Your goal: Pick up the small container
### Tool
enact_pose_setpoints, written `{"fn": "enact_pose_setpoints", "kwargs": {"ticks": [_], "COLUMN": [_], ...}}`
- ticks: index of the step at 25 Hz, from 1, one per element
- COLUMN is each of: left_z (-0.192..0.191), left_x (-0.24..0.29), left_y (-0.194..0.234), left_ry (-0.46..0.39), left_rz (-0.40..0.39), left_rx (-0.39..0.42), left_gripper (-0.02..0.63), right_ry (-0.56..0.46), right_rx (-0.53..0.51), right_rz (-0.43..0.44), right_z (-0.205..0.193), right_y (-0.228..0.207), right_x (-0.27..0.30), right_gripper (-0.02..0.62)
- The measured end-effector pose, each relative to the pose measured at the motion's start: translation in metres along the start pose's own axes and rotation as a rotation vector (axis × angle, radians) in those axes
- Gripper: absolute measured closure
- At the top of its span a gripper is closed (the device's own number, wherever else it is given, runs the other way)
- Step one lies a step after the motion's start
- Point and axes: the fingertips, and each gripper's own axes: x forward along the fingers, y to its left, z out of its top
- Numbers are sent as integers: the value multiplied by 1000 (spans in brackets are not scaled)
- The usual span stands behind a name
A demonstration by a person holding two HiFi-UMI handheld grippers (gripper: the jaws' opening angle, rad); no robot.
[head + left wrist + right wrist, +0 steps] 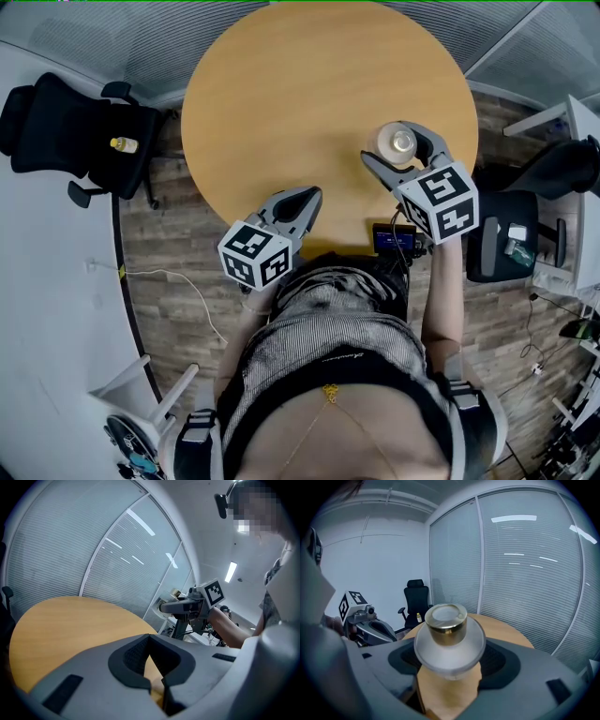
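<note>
The small container (397, 142) is a frosted round jar with a gold cap (447, 623). It stands upright between the jaws of my right gripper (398, 145), which is shut on its wide body (449, 651) over the right part of the round wooden table (309, 84). I cannot tell whether its base touches the tabletop. My left gripper (302, 199) hovers at the table's near edge, its jaws closed together with nothing in them (149, 638). The right gripper (187, 605) also shows in the left gripper view, off to the right.
A black office chair (66, 127) with a small yellow bottle (123, 144) on it stands left of the table. A small dark device (394, 238) sits at the table's near edge. Another chair (511, 239) and white desks lie to the right. Glass partitions with blinds (525, 573) ring the far side.
</note>
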Motion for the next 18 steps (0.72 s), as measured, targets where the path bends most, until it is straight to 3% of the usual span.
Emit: {"fn": "enact_pose_setpoints", "kwargs": {"ticks": [18], "left_z": [-1], "left_x": [-1], "left_y": [0], "left_ry": [3], "left_rz": [2], "left_rx": [-3], "left_gripper": [601], "right_ry": [8], "right_rx": [4], "right_rz": [18], "right_z": [-3], "right_y": [3], "right_x": [4], "right_gripper": [255]}}
